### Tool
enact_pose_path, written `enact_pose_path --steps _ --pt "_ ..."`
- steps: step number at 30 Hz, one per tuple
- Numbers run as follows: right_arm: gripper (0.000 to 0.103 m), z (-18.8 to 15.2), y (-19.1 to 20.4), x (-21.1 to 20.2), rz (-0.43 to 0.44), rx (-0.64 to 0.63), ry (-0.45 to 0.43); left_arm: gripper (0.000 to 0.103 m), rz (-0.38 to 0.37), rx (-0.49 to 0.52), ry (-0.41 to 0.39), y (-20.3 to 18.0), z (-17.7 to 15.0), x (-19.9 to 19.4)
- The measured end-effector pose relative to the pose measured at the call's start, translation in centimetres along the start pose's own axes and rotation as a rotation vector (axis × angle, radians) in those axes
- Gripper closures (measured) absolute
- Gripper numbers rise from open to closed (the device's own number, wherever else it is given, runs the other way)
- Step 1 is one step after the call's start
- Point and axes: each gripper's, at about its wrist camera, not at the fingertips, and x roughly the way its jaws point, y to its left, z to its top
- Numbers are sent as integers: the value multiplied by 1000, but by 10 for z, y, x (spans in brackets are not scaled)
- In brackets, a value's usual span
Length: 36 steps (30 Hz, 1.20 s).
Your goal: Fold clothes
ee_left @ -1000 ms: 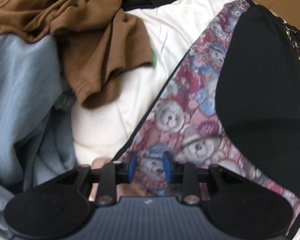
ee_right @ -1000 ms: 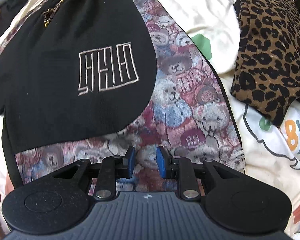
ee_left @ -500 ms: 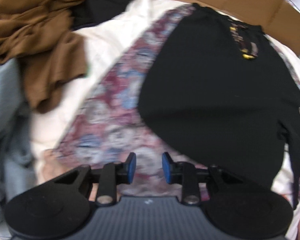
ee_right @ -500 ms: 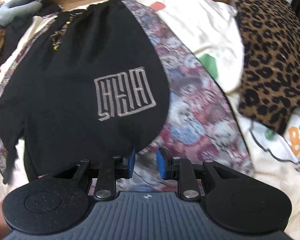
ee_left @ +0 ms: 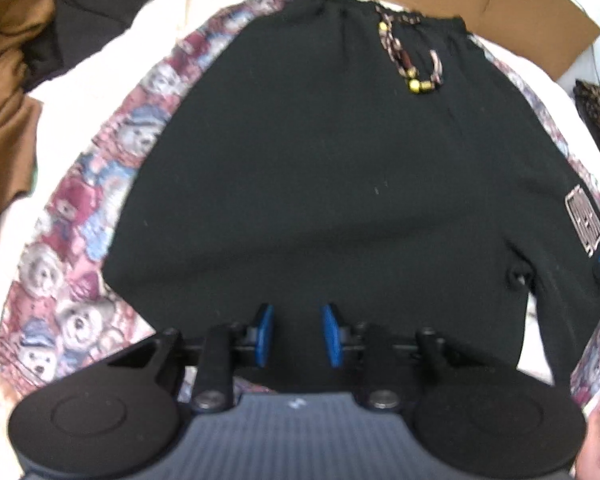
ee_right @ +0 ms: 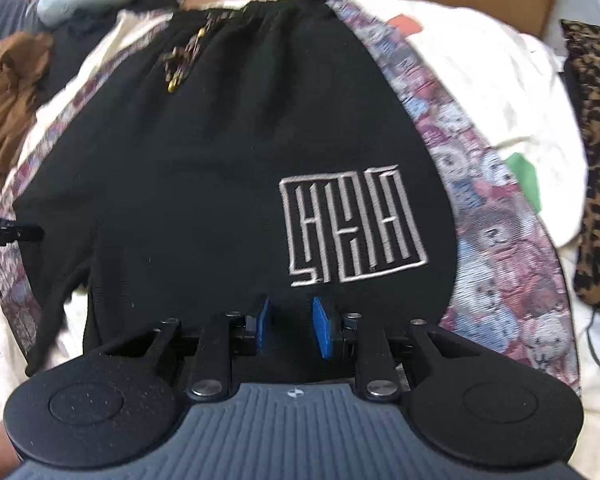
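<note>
The black shorts (ee_left: 332, 168) lie flat on the cream bedsheet (ee_left: 84, 76), waistband at twelve o'clock, hems at six, while the left gripper (ee_left: 296, 334) and right gripper (ee_right: 287, 326) point steeply down over the hems, jaws slightly apart, holding nothing.

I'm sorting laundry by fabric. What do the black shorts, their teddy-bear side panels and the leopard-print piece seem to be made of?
Black shorts: likely a matte cotton-type knit; soft creases, lint specks, stitched logo. Teddy-bear side panels: look like woven tapestry cloth; the grainy pattern seems woven in. Leopard-print piece: soft printed fabric, possibly fleece or velour; too blurred to tell.
</note>
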Motion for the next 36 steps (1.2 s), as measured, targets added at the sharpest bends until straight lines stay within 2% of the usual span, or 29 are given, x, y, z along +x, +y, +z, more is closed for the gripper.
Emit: enact_pose_path --steps 5,8,13,16,18,26,36 --pt "72 -14 9 9 -10 -29 63 74 -3 10 28 -1 -26 -5" --pt "72 -23 7 8 0 -6 74 74 -18 -25 49 4 -37 -12" --pt "72 -29 7 3 2 -6 90 77 -13 5 108 5 -60 -17" --pt "72 -31 7 2 3 -11 101 79 -16 -10 116 7 -70 -24" --pt "72 -33 7 1 4 -15 108 83 -23 -34 120 10 -75 -30" --pt "72 -38 4 -1 17 -7 107 82 -92 -90 90 12 -89 -56" --pt "72 -37 3 -2 24 -3 106 82 -43 10 114 -5 -86 -39"
